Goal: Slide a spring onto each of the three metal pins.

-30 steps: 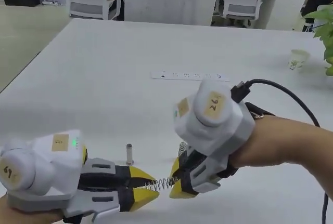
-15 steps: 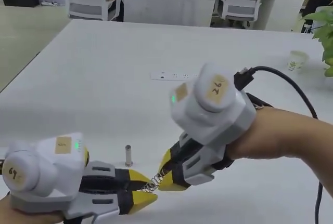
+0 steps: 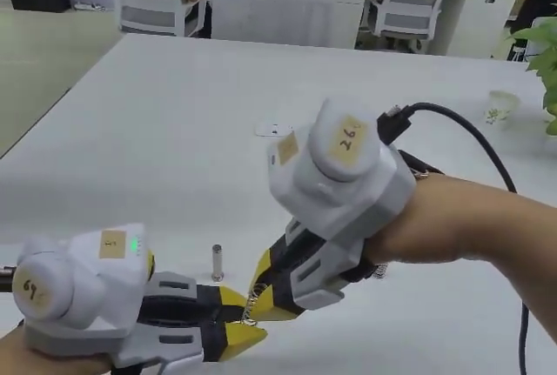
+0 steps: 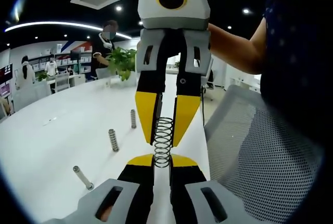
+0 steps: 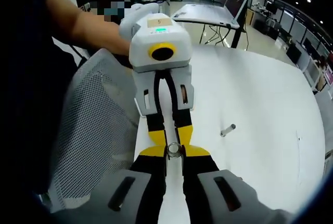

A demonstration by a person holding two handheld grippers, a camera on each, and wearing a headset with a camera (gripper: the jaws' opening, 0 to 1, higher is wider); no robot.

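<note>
In the left gripper view the spring (image 4: 163,130) is seen at the centre of the frame, gripped at both ends. Its lower end is clamped between the fingers of the left gripper (image 4: 162,160), which are drawn nearly together at bottom centre. Its upper end is pinched between the yellow fingers of the right gripper (image 4: 163,142), which reaches down from the top of the frame.

Left of centre, three pins are seen standing on the white counter (image 4: 57,125). A bare pin (image 4: 82,177) is at lower left, a sprung pin (image 4: 113,140) is further up, and a second sprung pin (image 4: 133,118) is just above that. A potted plant (image 4: 122,60) is seen behind them.

In the right gripper view the spring is seen end-on as a small ring at lower centre, held between the two pairs of fingertips. A mesh chair (image 5: 83,130) is seen on the left.

In the head view the two grippers are met tip to tip at lower centre, with the bare pin just to their left. A power strip (image 3: 271,130) is partly hidden above the right gripper, and a paper cup (image 3: 502,107) is seen near the right edge.
</note>
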